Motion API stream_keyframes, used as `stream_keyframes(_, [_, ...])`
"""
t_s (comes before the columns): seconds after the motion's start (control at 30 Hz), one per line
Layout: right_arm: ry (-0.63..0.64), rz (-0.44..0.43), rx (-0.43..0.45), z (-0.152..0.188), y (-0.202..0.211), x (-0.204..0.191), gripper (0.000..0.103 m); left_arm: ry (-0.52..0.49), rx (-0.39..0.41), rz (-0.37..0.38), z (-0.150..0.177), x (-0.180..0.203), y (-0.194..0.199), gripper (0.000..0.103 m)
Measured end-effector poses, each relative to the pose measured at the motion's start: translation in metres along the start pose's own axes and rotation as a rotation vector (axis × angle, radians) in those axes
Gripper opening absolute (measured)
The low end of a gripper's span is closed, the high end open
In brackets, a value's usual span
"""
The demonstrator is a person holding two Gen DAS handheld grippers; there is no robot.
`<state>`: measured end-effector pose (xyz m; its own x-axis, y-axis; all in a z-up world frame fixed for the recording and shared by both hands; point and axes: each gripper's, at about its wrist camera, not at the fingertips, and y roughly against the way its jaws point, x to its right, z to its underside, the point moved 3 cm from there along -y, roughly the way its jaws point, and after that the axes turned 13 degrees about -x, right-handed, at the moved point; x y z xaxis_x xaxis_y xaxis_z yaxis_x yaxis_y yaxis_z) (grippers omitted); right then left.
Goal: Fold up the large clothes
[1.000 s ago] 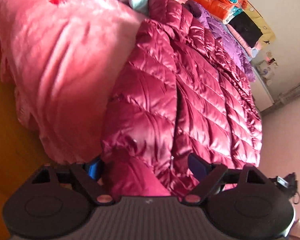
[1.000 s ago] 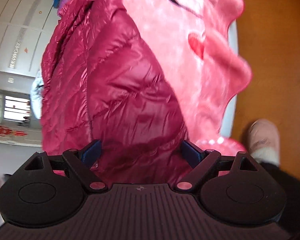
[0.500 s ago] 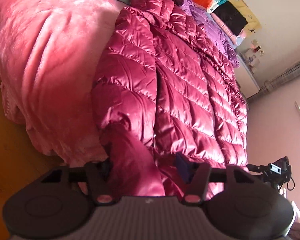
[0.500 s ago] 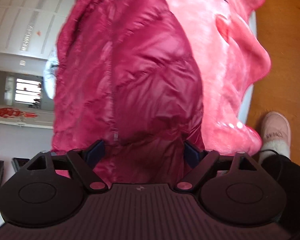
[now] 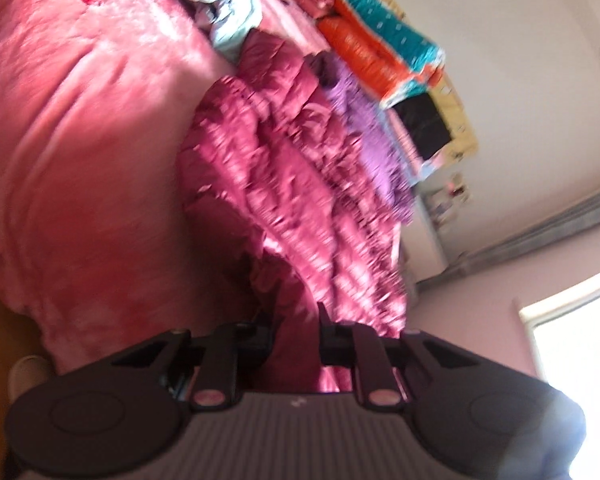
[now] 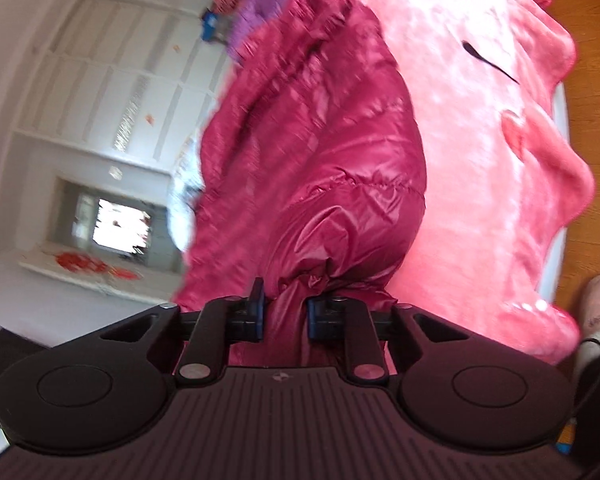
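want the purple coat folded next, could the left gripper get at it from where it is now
Probably not yet. The left gripper has its jaws closing on a bunched fold of the dark red puffer jacket, and the purple coat lies beyond that jacket. It would have to let go first.

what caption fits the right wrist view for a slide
Right gripper closing on a bunched fold of the maroon puffer jacket, which lies across a pink blanket.

No text, label or number is legible anywhere in either view.
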<state>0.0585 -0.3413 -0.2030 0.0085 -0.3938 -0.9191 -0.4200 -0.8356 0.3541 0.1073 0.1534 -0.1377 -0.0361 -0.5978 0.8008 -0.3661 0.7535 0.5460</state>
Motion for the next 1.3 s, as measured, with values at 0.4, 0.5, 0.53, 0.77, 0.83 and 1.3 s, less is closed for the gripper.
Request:
stream_keyframes(0.4, [-0.028,-0.232,0.190,-0.048,0.006,-0.031,0.016,0.040,0.130,0.149,-0.048,0.041,0.002,0.013])
stream_keyframes(0.5, [-0.027,-0.250,0.206,-0.065,-0.002,-0.035,0.015,0.061,0.153,0.161,-0.063,0.046,-0.002,0.013])
stream_keyframes(0.53, [-0.028,-0.257,0.210,-0.070,-0.004,-0.036,0.015,0.066,0.161,0.166,-0.068,0.048,-0.004,0.013])
stream_keyframes(0.77, [-0.018,-0.280,0.259,-0.109,-0.014,-0.042,0.015,0.085,0.202,0.158,-0.106,0.059,-0.019,0.013])
stream_keyframes(0.83, [-0.022,-0.287,0.277,-0.124,-0.018,-0.042,0.015,0.088,0.213,0.156,-0.119,0.063,-0.024,0.013])
stream_keyframes(1.3, [-0.008,-0.292,0.399,-0.239,-0.045,-0.023,0.015,0.079,0.273,0.103,-0.228,0.082,-0.086,0.013])
